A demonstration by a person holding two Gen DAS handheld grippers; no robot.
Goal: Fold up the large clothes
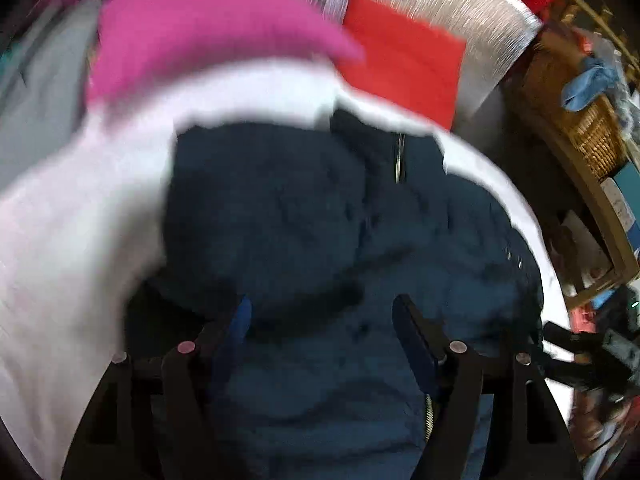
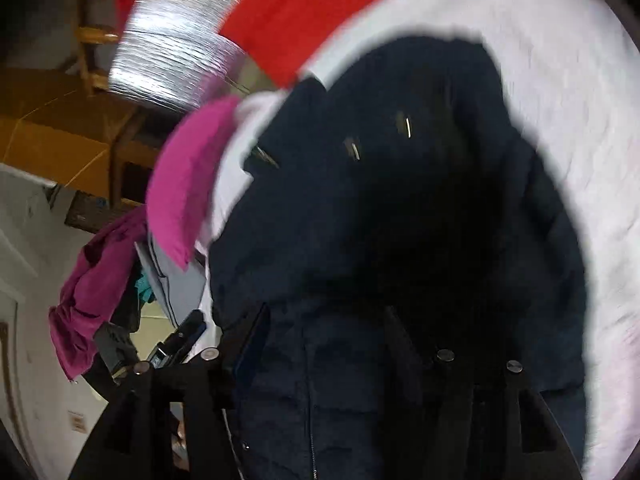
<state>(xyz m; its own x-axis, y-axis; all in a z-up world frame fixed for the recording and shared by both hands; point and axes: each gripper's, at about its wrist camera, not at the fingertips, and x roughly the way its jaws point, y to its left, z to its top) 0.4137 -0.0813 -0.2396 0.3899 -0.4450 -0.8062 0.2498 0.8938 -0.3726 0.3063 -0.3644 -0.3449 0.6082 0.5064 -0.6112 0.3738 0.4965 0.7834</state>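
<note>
A dark navy padded jacket [image 1: 320, 232] with a metal zipper lies on a white sheet [image 1: 72, 240]. It fills both views, and the right wrist view [image 2: 400, 240] shows its snap studs. My left gripper [image 1: 322, 316] is open just above the jacket, its fingers [image 1: 416, 336] spread wide with fabric between them, not pinched. My right gripper [image 2: 324, 328] is open over the jacket's front, its dark fingers [image 2: 252, 336] hard to tell from the cloth. Both views are motion blurred.
A pink cloth [image 1: 200, 32] and a red cloth [image 1: 404, 64] lie at the sheet's far side. A silver foil surface [image 2: 172, 56] is behind. A wicker basket [image 1: 592, 136] on wooden shelving stands right. A magenta garment [image 2: 96, 280] hangs left.
</note>
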